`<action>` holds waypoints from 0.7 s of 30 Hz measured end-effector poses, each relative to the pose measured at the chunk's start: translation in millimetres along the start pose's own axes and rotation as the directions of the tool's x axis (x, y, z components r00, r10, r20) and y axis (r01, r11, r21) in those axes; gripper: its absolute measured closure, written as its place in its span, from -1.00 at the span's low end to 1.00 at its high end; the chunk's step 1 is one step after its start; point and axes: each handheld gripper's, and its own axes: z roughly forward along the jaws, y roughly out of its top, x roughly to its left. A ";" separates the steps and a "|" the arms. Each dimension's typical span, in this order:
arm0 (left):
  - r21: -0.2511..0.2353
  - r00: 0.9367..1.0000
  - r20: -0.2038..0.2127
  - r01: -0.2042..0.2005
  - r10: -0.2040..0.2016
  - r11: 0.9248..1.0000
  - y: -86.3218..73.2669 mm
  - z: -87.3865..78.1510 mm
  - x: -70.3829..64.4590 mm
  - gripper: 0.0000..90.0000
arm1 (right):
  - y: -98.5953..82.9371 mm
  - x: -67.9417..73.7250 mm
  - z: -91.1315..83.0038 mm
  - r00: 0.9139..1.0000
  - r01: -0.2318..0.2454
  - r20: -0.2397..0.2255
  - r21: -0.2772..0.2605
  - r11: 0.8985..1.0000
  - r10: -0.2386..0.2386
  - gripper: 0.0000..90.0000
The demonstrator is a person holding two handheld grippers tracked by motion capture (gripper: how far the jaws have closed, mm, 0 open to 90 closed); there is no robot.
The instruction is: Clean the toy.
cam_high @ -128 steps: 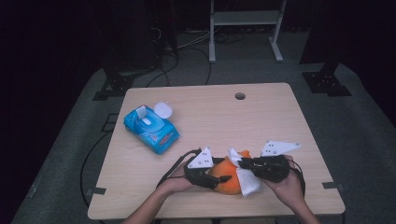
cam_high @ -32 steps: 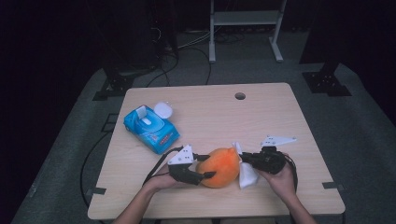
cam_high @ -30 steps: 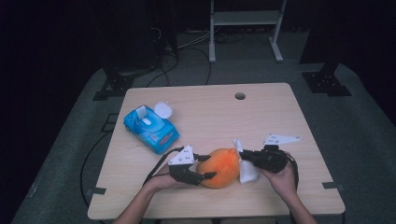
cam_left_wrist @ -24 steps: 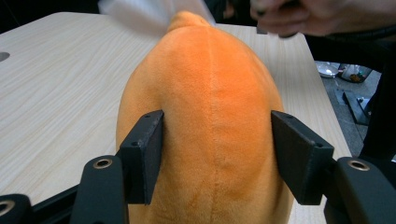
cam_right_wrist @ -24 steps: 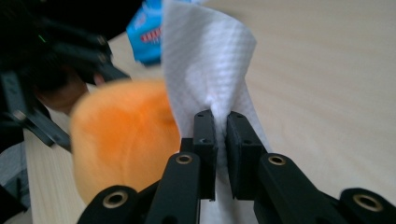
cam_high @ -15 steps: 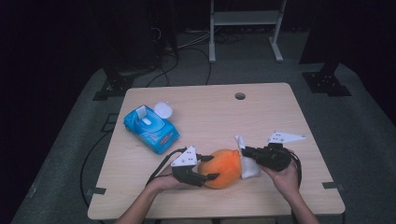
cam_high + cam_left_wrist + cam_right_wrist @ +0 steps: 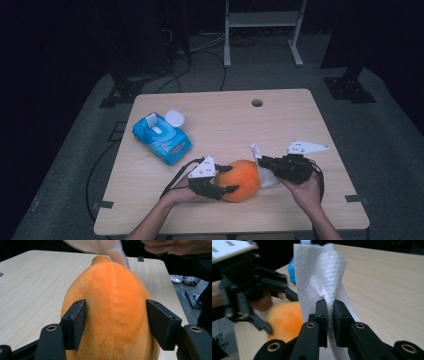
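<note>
**Wiping the plush: soft toy, limp tissue**

The orange plush (image 7: 241, 180) lies on the table (image 7: 300, 115) near its front edge, between the two grippers. The left gripper (image 7: 220, 190) straddles it, jaws set wide against both flanks; in the left gripper view the fabric hardly dents at the pads, so the hold looks like a light steadying one. The right gripper (image 7: 261, 162) has its jaws pressed together on a pinch of white tissue (image 7: 322, 277), which stands up just right of the plush and touches its top end.

The plush looks light, soft and squashy; it would probably roll or slide under a wipe, so gripping the wide middle, as now, seems best. The tissue is thin and limp, likely to tear or slip if dragged hard, so holding it at the bunched fold is safest.

A blue wipes pack (image 7: 161, 138) with its white lid (image 7: 174, 117) open sits well left and behind the plush. Nothing lies between the grippers' work and the plush.
</note>
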 end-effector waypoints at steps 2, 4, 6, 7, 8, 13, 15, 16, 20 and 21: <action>-0.002 1.000 0.000 -0.002 0.002 1.000 0.4 0.8 -1.1 -0.24 | 1.2 7.4 4.3 0.999 0.042 0.001 0.019 0.999 -0.042 0.83; 0.000 1.000 -0.002 -0.003 0.003 1.000 0.3 0.3 -1.2 -0.24 | -3.3 6.2 9.6 0.999 0.049 0.008 0.049 0.998 -0.049 0.83; -0.006 1.000 -0.007 0.006 -0.006 1.000 0.3 1.1 -1.1 -0.24 | -8.1 -2.2 11.9 0.999 0.036 0.013 0.071 0.997 -0.037 0.83; -0.010 1.000 -0.010 0.010 -0.010 1.000 1.0 2.3 -0.8 -0.25 | -9.2 -5.3 11.0 1.000 0.024 0.016 0.074 0.997 -0.025 0.83; -0.010 1.000 -0.011 0.009 -0.009 1.000 1.6 3.0 -0.6 -0.25 | -9.4 -8.7 8.8 1.000 0.008 0.021 0.070 0.998 -0.009 0.83; -0.015 1.000 -0.017 0.025 -0.025 1.000 3.7 6.6 0.0 -0.27 | 2.0 7.3 1.2 0.999 0.049 -0.008 0.031 0.998 -0.048 0.83; -0.013 1.000 -0.020 0.022 -0.022 1.000 4.2 7.0 -0.3 -0.27 | 4.9 16.4 4.9 0.997 0.080 -0.026 0.038 0.996 -0.079 0.83; -0.012 1.000 -0.020 0.021 -0.021 1.000 4.2 6.9 -0.7 -0.27 | 4.8 18.8 7.5 0.995 0.099 -0.020 0.050 0.994 -0.098 0.83; -0.013 0.999 -0.028 0.022 -0.022 1.000 4.9 6.6 -2.1 -0.27 | -5.0 5.7 11.7 0.992 0.104 0.056 0.109 0.989 -0.110 0.83; -0.012 0.999 -0.028 0.020 -0.021 1.000 5.2 7.1 -2.3 -0.27 | -7.5 -0.8 9.1 0.998 0.054 0.036 0.088 0.995 -0.058 0.83</action>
